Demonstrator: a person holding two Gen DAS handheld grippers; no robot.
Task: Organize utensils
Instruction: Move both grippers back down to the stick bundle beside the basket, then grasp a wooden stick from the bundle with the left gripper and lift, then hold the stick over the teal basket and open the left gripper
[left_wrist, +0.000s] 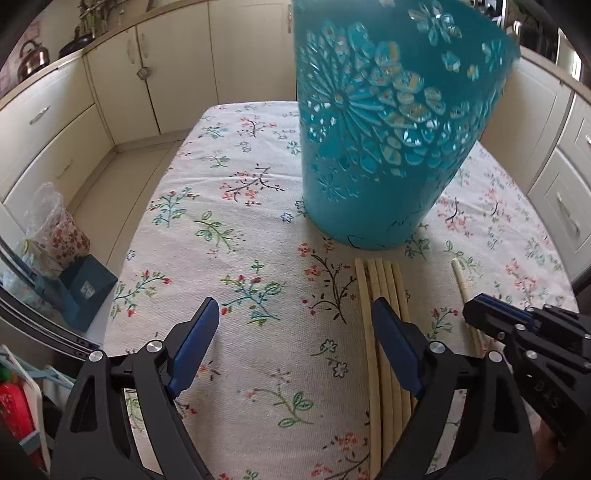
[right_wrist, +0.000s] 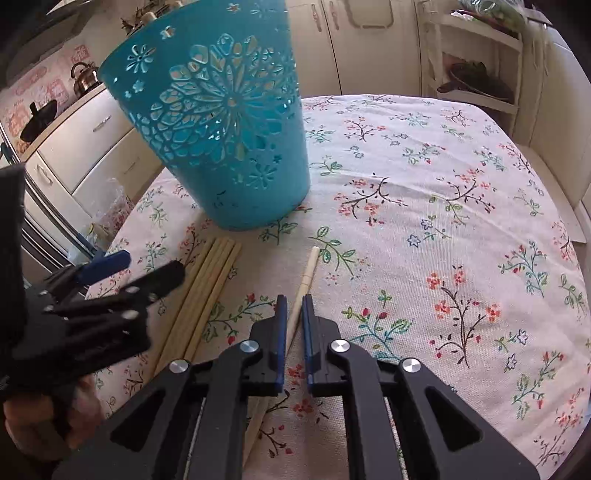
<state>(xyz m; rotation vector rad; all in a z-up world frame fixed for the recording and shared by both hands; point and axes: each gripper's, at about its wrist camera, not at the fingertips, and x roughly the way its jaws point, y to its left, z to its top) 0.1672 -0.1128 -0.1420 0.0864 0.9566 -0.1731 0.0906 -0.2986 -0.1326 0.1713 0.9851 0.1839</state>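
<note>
Floral tablecloth covering the table, sprigs in red, teal and black on cream. Cream cabinets with metal handles along the far walls. Metal kettle on the counter at left, next to a dark pot. Clear plastic bag of flower-print contents beside the table, over a teal box. White open shelf rack holding dark dishes

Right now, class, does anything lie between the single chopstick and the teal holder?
Nothing visible does. The single chopstick, gripped by the right gripper, points toward the teal holder across bare cloth; the chopstick bundle lies off to its left.
</note>
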